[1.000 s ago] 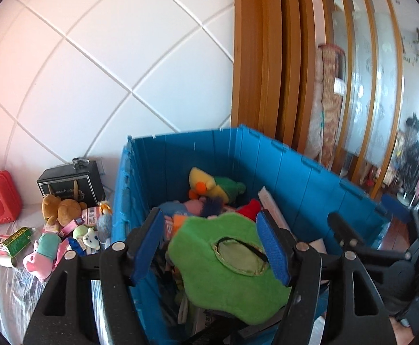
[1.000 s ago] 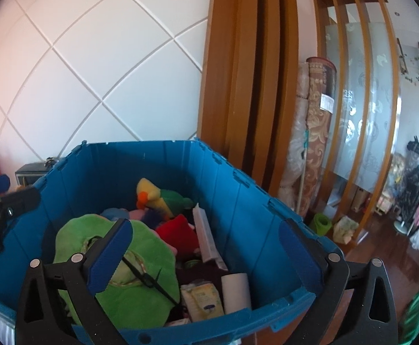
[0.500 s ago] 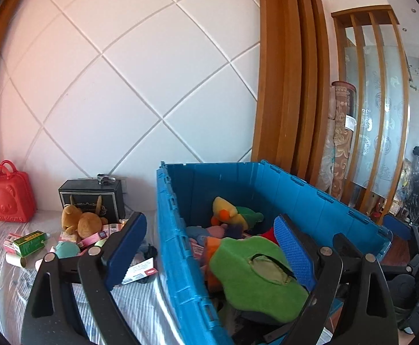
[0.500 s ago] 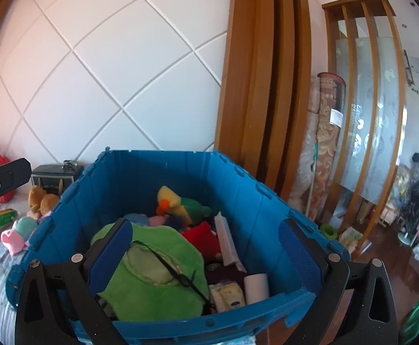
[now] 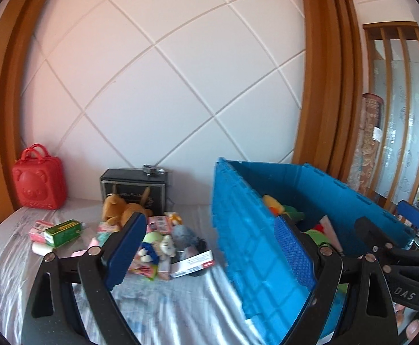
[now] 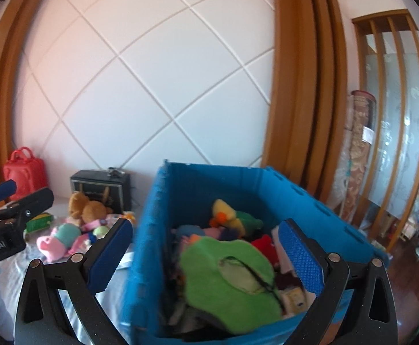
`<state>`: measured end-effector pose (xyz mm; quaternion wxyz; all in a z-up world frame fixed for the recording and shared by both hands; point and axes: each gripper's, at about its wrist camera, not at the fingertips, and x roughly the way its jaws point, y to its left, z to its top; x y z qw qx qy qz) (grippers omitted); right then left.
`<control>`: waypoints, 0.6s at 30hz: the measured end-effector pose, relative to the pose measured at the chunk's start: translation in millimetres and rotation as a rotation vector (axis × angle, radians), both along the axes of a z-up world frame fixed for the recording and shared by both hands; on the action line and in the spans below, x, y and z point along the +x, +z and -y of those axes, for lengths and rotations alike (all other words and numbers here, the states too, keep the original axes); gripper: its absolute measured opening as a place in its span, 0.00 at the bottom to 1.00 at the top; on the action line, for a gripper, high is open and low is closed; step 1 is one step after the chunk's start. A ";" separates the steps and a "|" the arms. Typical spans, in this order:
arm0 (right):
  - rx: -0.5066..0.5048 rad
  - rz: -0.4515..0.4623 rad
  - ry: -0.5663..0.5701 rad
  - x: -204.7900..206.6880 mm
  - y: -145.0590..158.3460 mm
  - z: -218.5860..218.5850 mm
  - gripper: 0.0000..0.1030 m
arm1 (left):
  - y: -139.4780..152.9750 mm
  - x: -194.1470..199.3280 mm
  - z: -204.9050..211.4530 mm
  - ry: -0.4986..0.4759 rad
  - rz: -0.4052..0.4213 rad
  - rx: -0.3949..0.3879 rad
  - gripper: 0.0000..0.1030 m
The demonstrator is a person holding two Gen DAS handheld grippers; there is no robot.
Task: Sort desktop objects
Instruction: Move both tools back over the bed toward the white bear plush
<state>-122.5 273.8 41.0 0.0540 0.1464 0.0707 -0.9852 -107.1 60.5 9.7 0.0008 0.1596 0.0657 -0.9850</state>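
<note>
- A blue crate (image 6: 266, 201) is seen on the right of the bed, filled with soft toys; a green plush piece (image 6: 232, 281) lies on top at the near side, a yellow and green toy (image 6: 229, 215) toward the far wall.
- A heap of small toys (image 5: 157, 244) is spread on the bedsheet (image 5: 166, 307) just left of the crate: a brown plush (image 5: 120, 207), a green box (image 5: 63, 230) and a white card (image 5: 192, 264) among them.
- A black box (image 5: 134, 184) and a red case (image 5: 38, 178) are set against the wall behind the heap.
- The left gripper (image 5: 209, 250) is shown with jaws spread wide and nothing grasped, straddling the crate's near corner.
- The right gripper (image 6: 206, 256) is likewise shown released, nothing between its pads, raised before the crate.
- A white padded wall panel (image 5: 166, 86) crossed by diagonal seams is framed by wooden trim (image 5: 318, 86); a slatted screen (image 5: 399, 115) with frosted panes stands to the right, a dark wood floor (image 6: 410, 273) below it.
</note>
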 end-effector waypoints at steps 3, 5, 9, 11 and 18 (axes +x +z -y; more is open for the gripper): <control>0.009 0.009 0.046 -1.2 -0.8 31.9 1.00 | -7.6 -0.8 38.6 0.043 0.035 0.010 0.88; 0.012 0.017 0.087 -4.1 -3.7 55.8 1.00 | -13.4 -2.1 62.4 0.073 0.056 0.007 0.88; 0.007 0.052 0.158 -15.7 -12.4 95.3 1.00 | -30.1 -6.7 110.4 0.139 0.107 -0.009 0.88; -0.001 0.082 0.194 -24.1 -19.5 114.0 1.00 | -42.1 -10.8 134.3 0.173 0.148 -0.011 0.88; -0.010 0.214 0.263 -61.9 -51.5 163.1 1.00 | -86.5 -31.7 198.6 0.268 0.302 0.007 0.89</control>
